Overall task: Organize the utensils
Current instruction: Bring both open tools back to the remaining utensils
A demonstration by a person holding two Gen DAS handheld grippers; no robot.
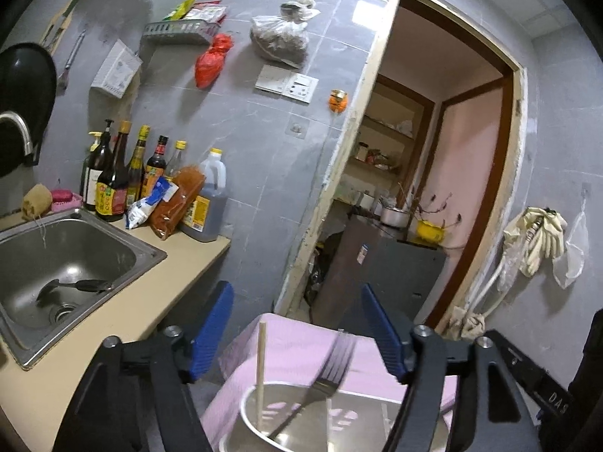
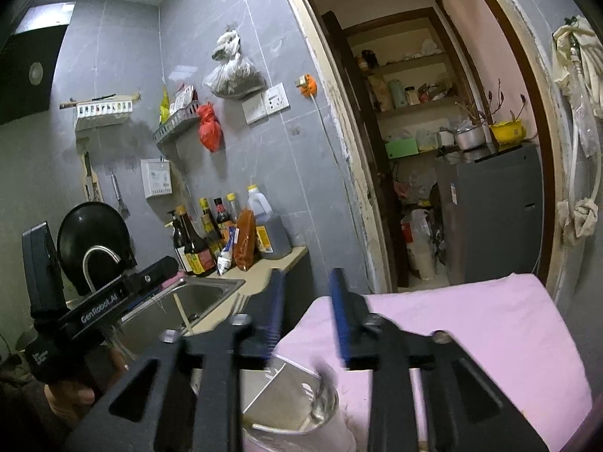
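While the left gripper [image 1: 297,324] hangs over the metal cup [image 1: 301,422], its blue pads are spread wide with nothing pinched between them. A fork [image 1: 324,376] and a wooden chopstick [image 1: 260,369] lean inside that cup, which sits on the pink cloth [image 1: 294,342]. Right gripper [image 2: 307,316] is parted a bit too, gripping nothing, just above the cup [image 2: 297,406]. Sink [image 1: 56,248] is off to the left.

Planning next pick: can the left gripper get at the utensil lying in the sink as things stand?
Probably yes. The left gripper is open and empty above the steel cup, and the black utensil lies uncovered in the sink, nothing between them.
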